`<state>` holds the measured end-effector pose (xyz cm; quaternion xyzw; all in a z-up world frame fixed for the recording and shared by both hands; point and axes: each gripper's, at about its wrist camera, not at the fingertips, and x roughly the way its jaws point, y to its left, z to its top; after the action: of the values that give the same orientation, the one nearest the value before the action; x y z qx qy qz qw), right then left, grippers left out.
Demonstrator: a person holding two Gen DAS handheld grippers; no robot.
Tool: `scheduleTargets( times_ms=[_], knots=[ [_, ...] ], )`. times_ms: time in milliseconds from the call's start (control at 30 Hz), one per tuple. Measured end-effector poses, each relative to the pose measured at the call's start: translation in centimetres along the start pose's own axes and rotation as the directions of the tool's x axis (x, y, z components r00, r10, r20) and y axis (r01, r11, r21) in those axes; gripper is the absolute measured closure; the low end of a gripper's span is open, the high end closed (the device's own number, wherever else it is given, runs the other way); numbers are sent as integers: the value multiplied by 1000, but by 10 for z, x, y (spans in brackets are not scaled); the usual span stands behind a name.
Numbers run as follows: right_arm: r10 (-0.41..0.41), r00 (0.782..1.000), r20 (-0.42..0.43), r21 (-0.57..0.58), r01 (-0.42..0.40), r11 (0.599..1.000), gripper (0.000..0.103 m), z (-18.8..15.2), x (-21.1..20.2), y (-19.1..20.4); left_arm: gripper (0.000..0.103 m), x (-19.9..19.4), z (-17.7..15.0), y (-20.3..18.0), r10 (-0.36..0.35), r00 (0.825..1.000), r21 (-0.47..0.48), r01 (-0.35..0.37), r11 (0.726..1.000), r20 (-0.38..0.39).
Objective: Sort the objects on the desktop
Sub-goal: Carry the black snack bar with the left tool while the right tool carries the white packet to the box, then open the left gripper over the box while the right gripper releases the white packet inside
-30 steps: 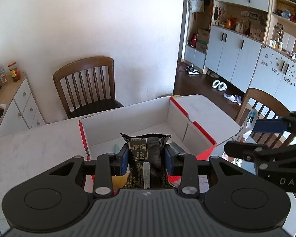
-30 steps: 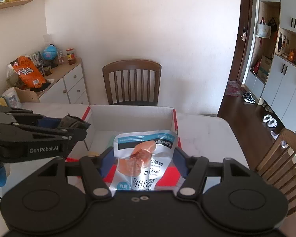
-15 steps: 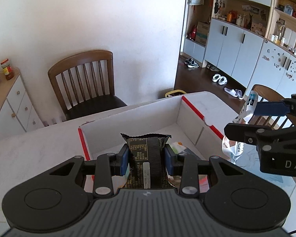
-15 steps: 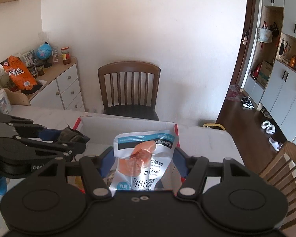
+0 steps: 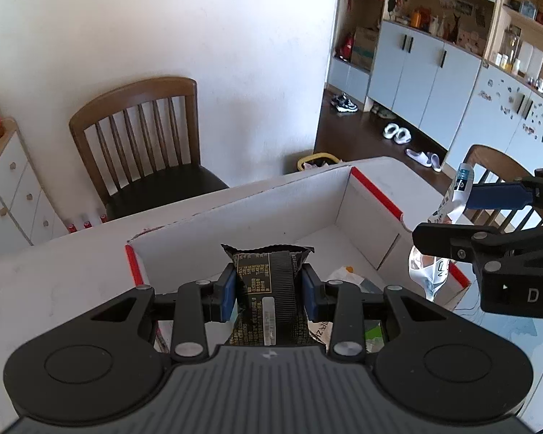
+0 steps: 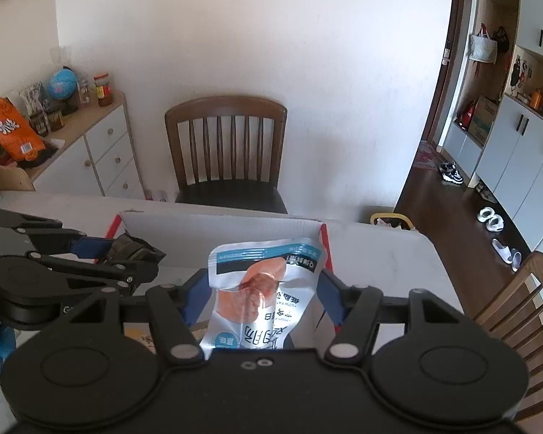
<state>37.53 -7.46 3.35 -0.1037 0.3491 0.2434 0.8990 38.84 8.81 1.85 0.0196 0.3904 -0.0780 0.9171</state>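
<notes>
My left gripper (image 5: 268, 289) is shut on a black snack packet (image 5: 266, 300) and holds it above the near left part of an open white cardboard box with red edges (image 5: 257, 213). My right gripper (image 6: 262, 289) is shut on a white and blue pouch with an orange picture (image 6: 264, 289), held over the box's near side (image 6: 221, 231). Each gripper shows in the other's view: the right one (image 5: 488, 217) with its pouch (image 5: 430, 267), the left one (image 6: 90, 253) with its packet (image 6: 134, 251). Several packets lie on the box floor (image 5: 347, 275).
The box stands on a white table (image 5: 54, 275). A wooden chair (image 5: 144, 144) stands behind the table and another (image 6: 517, 307) at its right side. A white sideboard (image 6: 90, 152) with a globe, jars and an orange bag stands at the left wall.
Both grippers have moved forward over the box with their packets still held. The box's far wall and the chair behind it look nearer.
</notes>
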Motion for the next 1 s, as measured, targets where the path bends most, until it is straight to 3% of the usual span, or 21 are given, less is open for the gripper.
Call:
scheduleTargets(
  times_ms=[600,833,1000],
  knots=[
    [7,993,-114,-7,-8,1000,40,-18,44,5,68,63,-6,7,15,997,47,-11,999,-82],
    [18,985,-170,-27,-23,999,40,-27,55,9,68,90,-6,7,42,986,67,-31,997,-160],
    [37,981,-192,-51,-48,998,40,-33,57,12,68,99,-8,2,47,983,98,-30,995,-175]
  ],
)
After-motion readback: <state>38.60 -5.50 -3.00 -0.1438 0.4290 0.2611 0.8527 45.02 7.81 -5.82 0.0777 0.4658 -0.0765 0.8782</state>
